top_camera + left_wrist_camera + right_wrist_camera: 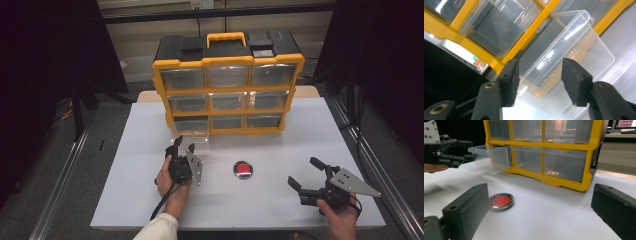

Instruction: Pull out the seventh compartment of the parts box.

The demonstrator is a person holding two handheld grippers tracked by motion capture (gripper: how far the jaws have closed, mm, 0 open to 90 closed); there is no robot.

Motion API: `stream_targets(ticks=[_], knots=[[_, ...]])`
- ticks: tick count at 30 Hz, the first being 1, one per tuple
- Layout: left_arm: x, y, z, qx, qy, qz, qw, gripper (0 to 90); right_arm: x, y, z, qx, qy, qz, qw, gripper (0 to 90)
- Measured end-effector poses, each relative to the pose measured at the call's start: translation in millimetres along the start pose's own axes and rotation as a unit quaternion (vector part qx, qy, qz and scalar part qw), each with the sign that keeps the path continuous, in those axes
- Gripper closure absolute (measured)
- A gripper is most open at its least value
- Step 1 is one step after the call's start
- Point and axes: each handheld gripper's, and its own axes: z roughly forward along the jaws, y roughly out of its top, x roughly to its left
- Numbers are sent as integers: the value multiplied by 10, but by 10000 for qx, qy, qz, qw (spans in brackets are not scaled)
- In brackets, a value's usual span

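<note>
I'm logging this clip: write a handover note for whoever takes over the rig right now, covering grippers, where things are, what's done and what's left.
Left gripper: jaws apart at the front lip of the clear drawer, not pressing on it.
Right gripper: open, nothing between the jaws, low over the table's right side.
Drawer: bottom-left slot of the yellow organizer, pulled part way out and looking bare inside.
Red disc: flat on the table between the two grippers, untouched.
Done: drawer opened.
Left, probably: pick up the disc, drop it into the drawer, push the drawer shut.

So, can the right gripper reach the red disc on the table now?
Probably yes: the right gripper, jaws open, faces the red disc across bare white table; nothing lies between them.
</note>
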Motion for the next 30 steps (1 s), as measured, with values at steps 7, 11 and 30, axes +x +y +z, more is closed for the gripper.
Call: stream_targets(ticks=[7,11,30], knots=[[33,0,-46,-105,-102,-1073,9941,306,-5,6,10,13,-3,-14,10000,15],[57,1,-52,-194,-198,-1488,9885,258,-9,5,17,-9,3,-5,10000,15],[91,42,-7,-269,-1013,-3004,9480,141,-29,3,0,2,-29,20,10000,15]])
